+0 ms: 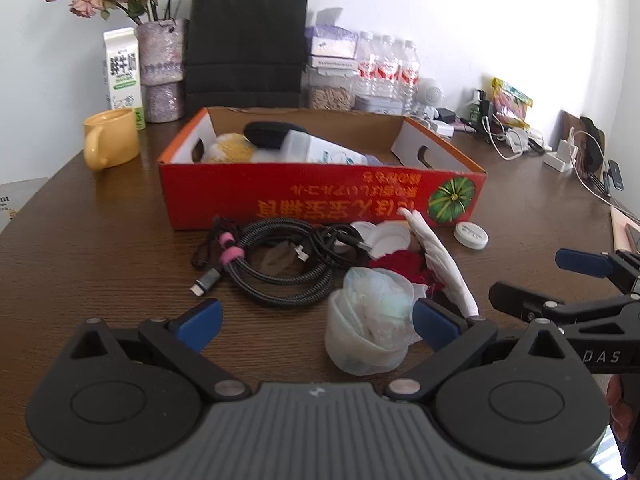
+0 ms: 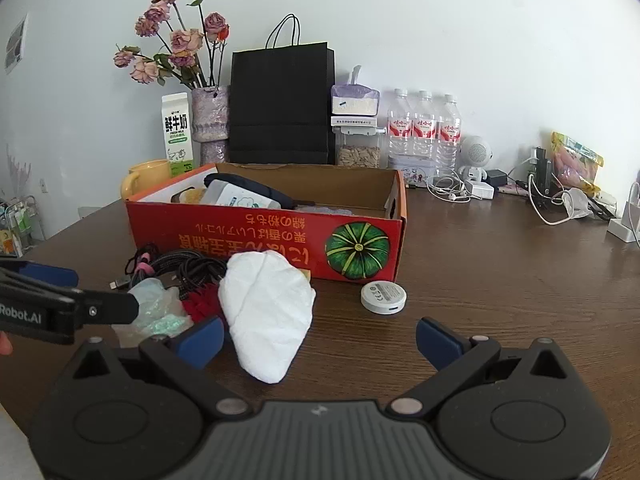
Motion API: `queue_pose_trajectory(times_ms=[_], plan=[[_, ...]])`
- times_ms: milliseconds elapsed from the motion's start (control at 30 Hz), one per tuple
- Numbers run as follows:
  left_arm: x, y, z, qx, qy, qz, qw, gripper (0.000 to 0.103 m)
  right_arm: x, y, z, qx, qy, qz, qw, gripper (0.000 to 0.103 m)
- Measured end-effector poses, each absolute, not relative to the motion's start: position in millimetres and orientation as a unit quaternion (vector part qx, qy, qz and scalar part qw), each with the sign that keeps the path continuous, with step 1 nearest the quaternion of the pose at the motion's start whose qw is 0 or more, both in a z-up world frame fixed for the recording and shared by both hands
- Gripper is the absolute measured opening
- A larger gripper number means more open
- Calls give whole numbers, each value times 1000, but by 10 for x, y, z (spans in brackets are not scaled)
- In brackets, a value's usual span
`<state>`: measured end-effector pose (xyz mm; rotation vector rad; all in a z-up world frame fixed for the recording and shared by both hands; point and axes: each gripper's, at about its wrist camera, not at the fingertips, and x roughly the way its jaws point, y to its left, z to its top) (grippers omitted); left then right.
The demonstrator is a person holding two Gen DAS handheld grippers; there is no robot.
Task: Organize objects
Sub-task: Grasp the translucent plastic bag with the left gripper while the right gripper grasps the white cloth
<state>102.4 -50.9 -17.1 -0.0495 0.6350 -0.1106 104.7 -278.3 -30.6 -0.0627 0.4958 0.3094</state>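
Dark wood-grain table (image 1: 100,248) under everything, pretty cluttered. Going left to right from my left wrist cam: a yellow mug (image 1: 110,140) sits off the left end of the red cardboard box (image 1: 320,196), which already has a white bottle and some soft stuff in it, hard to say what exactly. In front of the box there's a coiled braided cable (image 1: 276,264) with pink ties, then a crumpled clear plastic bag (image 1: 370,328), something red peeking out behind it, and a white cloth bundle (image 2: 266,312) leaning toward the box front. Further right, a small round white puck (image 2: 383,297) lies flat just beside the box's pumpkin corner.

My left gripper (image 1: 318,322) has its jaws spread wide, nothing held, with the plastic bag sitting between them near the right finger. My right gripper (image 2: 318,340) is also released and empty, the cloth bundle just inside its left finger.
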Motion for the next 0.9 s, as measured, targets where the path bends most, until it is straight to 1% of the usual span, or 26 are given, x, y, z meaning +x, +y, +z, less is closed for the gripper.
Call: queue_pose_trajectory(times_ms=[167,200,233,267,300,333,367,400,900], plan=[[1128,-567,-286,-26,317,-65,946,103,1091,-2819,-353,-32,252,150,955,103],[1144,-575,-297,-24,318,-69,945,97,1097,-2829,-359,-30,252,151,955,103],[1151,-582,-306,-23,317,-75,945,85,1102,-2840,-366,-27,252,153,955,103],[1156,-588,-315,-21,318,-79,945,76,1109,-2846,-372,-26,252,154,955,103],[1165,-593,-327,-21,321,-85,943,56,1115,-2849,-381,-25,253,155,955,103],[1177,-590,-343,-24,326,-90,941,44,1125,-2851,-389,-24,254,156,954,103],[1183,-581,-355,-30,328,-94,939,43,1135,-2853,-398,-24,255,157,954,103],[1178,-576,-361,-31,328,-94,939,37,1141,-2852,-403,-24,256,157,954,103],[962,-441,-66,-28,271,-59,960,34,1135,-2834,-384,-19,246,169,954,103]])
